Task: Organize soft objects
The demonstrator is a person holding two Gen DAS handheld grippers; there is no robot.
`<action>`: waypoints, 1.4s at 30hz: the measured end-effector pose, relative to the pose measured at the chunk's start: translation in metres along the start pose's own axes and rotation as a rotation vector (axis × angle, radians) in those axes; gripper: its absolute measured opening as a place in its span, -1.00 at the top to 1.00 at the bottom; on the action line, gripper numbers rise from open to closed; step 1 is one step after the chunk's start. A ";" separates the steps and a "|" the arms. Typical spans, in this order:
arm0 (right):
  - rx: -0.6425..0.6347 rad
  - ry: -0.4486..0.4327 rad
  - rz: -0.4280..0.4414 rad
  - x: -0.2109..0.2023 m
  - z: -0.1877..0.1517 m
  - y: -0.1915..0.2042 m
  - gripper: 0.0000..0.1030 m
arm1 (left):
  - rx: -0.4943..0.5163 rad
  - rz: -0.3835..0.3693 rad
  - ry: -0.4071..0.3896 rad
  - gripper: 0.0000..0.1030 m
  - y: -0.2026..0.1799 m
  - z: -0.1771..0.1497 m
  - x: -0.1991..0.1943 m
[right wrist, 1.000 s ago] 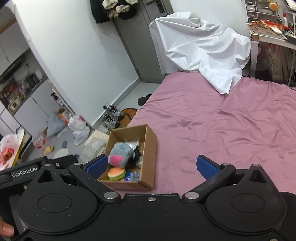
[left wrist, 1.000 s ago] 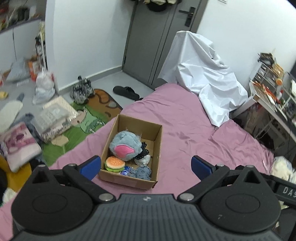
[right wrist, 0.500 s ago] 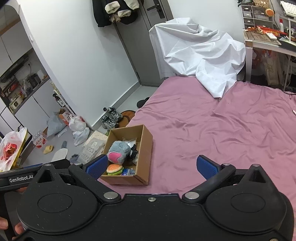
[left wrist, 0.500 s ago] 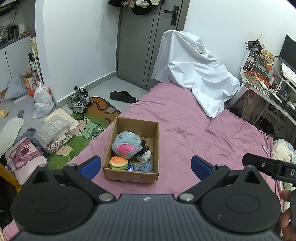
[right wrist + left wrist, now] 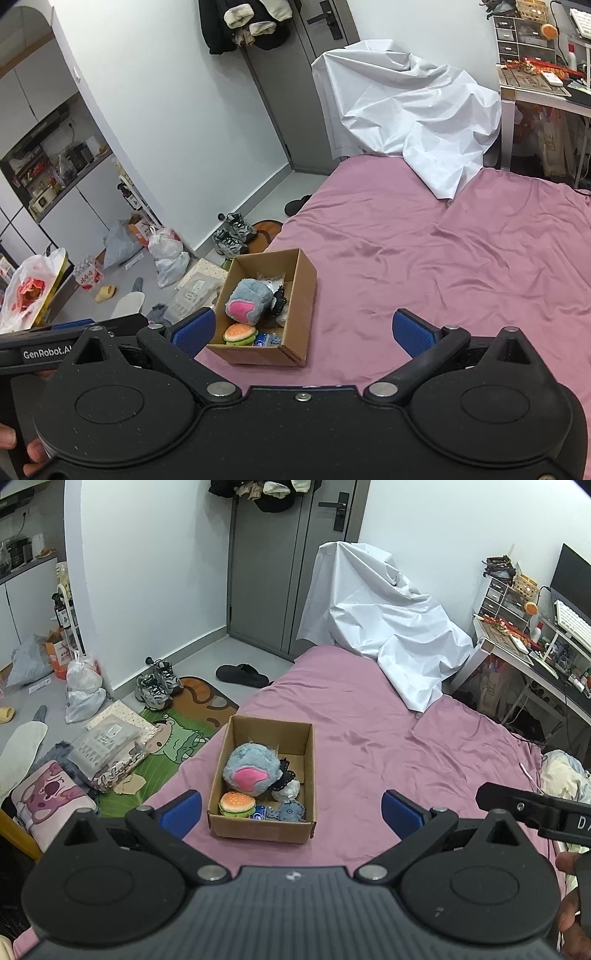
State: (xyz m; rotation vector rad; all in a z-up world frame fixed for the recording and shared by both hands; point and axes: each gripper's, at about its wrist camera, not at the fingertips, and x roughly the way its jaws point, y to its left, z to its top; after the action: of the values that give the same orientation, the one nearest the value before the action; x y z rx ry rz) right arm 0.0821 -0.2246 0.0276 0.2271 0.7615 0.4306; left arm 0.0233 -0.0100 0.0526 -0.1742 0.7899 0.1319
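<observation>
1 cardboard box [image 5: 263, 775] holds 1 blue plush [image 5: 253, 770], 1 burger toy [image 5: 236, 804]; 2 sneakers [image 5: 157, 685] on floor.

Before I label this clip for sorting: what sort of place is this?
Most likely a small lived-in bedroom: a bed with a pink sheet, a desk beside it, and shoes on the floor near the door.

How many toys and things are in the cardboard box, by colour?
Blue-grey: 2, the fluffy plush and the small flat toy
Orange: 1, the burger toy
Black: 1, the lacy thing
White: 1, the crumpled bundle
Blue: 1, the tiny packet
Total: 6 that I can see
</observation>
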 end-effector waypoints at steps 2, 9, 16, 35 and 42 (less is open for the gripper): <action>-0.008 -0.003 0.000 -0.002 0.000 0.002 -1.00 | 0.003 -0.002 -0.001 -0.99 -0.001 0.000 -0.001; -0.021 -0.005 -0.009 -0.003 0.000 0.005 -1.00 | 0.004 -0.005 -0.001 -0.99 -0.003 0.001 -0.002; -0.025 -0.006 -0.009 -0.004 0.000 0.005 -1.00 | 0.006 0.003 -0.006 -0.99 -0.003 0.001 -0.003; -0.034 -0.011 -0.012 -0.003 0.000 0.008 -1.00 | 0.009 0.000 -0.003 -0.99 -0.002 -0.001 -0.003; -0.044 -0.005 -0.030 -0.001 -0.002 0.009 -1.00 | 0.012 0.002 -0.003 -0.99 -0.001 -0.004 -0.002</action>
State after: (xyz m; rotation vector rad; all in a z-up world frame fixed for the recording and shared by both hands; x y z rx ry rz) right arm 0.0777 -0.2168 0.0303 0.1756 0.7484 0.4182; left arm 0.0192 -0.0123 0.0515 -0.1622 0.7879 0.1293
